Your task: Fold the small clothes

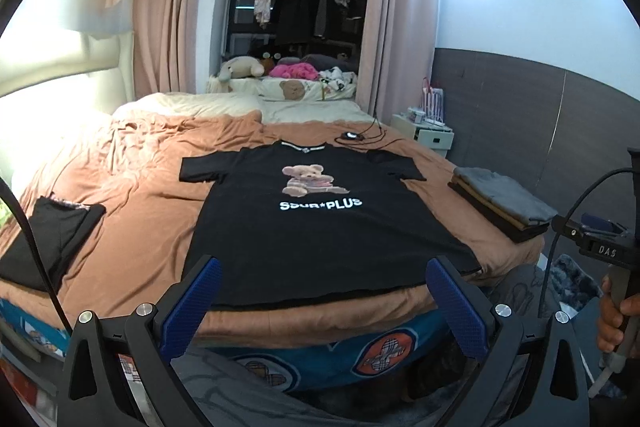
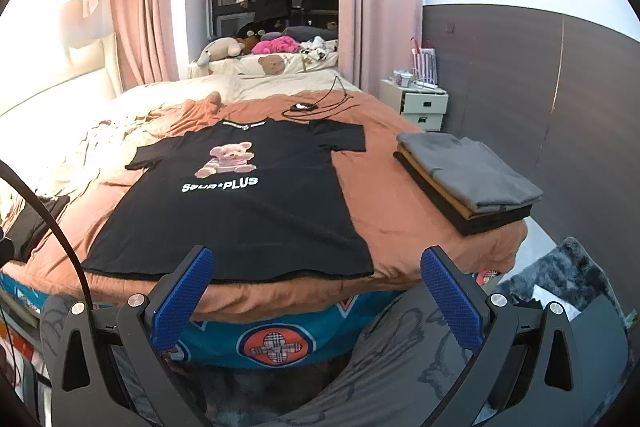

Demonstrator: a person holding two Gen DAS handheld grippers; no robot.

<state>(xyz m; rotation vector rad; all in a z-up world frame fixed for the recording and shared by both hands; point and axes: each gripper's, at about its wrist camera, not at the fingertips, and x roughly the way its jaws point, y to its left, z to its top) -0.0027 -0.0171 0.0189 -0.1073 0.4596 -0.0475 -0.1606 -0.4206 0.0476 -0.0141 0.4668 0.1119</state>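
Note:
A black T-shirt (image 1: 312,227) with a teddy bear print lies flat, front up, on the brown bedsheet (image 1: 132,195); it also shows in the right wrist view (image 2: 248,211). Its hem lies at the near bed edge. My left gripper (image 1: 324,303) is open and empty, just short of the hem. My right gripper (image 2: 316,291) is open and empty, in front of the hem's right corner. The right gripper's body and the hand holding it show in the left wrist view (image 1: 612,267).
A stack of folded clothes (image 2: 468,179) sits at the bed's right edge, also in the left view (image 1: 500,203). A dark garment (image 1: 48,239) lies at the left. A cabled device (image 2: 304,107) lies beyond the collar. A white nightstand (image 2: 420,103) stands at the right.

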